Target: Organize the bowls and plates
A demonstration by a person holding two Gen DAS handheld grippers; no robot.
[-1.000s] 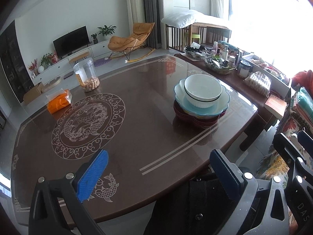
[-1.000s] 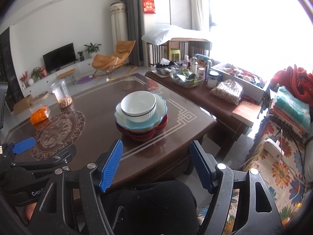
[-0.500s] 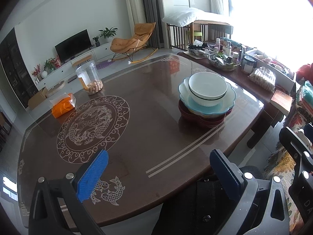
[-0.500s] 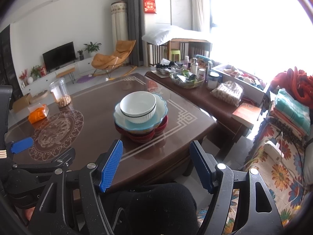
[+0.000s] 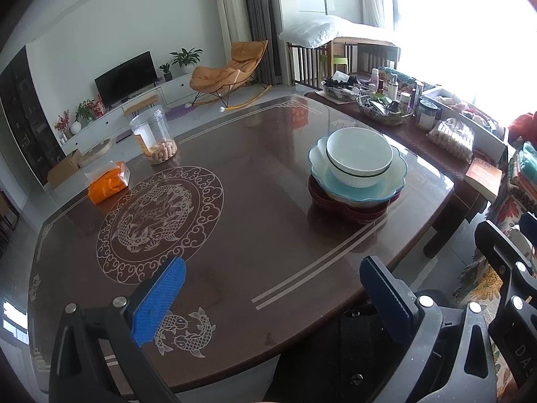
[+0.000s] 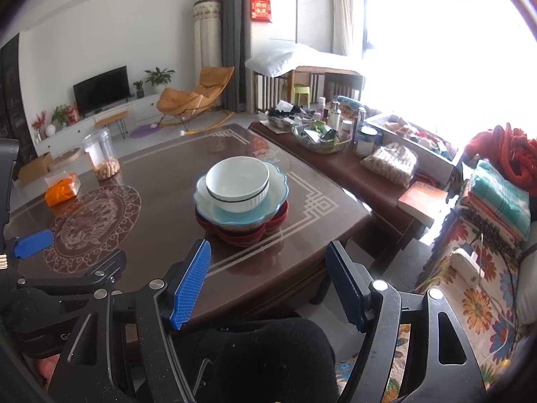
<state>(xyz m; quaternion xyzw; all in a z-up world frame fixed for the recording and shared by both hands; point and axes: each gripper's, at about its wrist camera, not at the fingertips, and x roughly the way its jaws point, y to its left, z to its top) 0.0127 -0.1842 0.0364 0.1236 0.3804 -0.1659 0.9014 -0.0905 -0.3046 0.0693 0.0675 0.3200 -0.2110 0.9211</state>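
A white bowl (image 5: 358, 159) sits in a light blue scalloped plate (image 5: 392, 183), which rests on a dark red flower-shaped dish (image 5: 352, 206), all stacked on the right part of the brown table (image 5: 255, 235). The stack also shows in the right wrist view: the white bowl (image 6: 237, 183), the blue plate (image 6: 278, 198) and the red dish (image 6: 245, 235). My left gripper (image 5: 272, 297) is open and empty over the table's near edge. My right gripper (image 6: 268, 288) is open and empty, near the table's front edge, short of the stack.
A clear jar of snacks (image 5: 153, 139) and an orange tissue pack (image 5: 109, 183) stand at the table's far left. A lower side table (image 6: 369, 181) to the right holds baskets, bottles, a bag and a book (image 6: 423, 201). Folded cloths (image 6: 500, 198) lie further right.
Both grippers have drawn back slightly and the left view has risen a little, so the stack sits a bit further off. Both stay open and the stack has not moved.
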